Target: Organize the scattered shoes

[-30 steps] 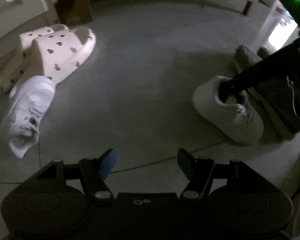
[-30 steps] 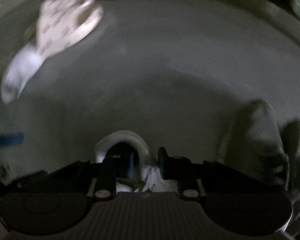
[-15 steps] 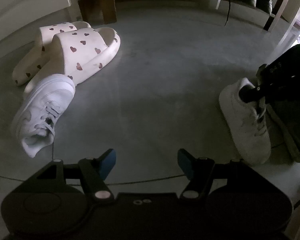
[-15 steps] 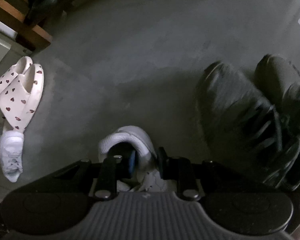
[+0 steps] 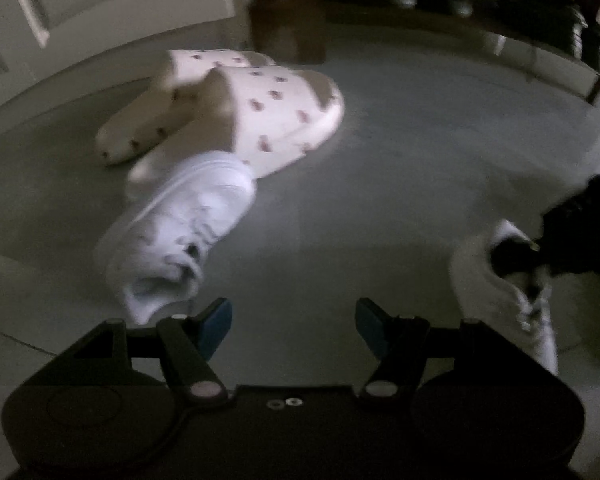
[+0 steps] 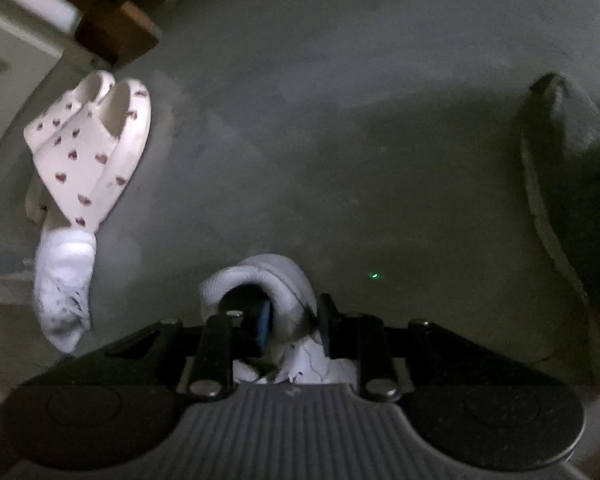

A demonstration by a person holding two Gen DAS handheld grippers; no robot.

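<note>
Gripping white sneaker (image 6: 276,280) by its collar, right gripper (image 6: 294,320) | left gripper (image 5: 292,316) jaws spread, empty | second sneaker (image 5: 180,232) touching heart slippers (image 5: 260,116)

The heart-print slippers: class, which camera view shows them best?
The right wrist view shows the heart-print slippers best: seen from above, fairly sharp, the hearts distinct. The left wrist view shows them larger but motion-blurred, with the loose white sneaker covering their near end.
</note>
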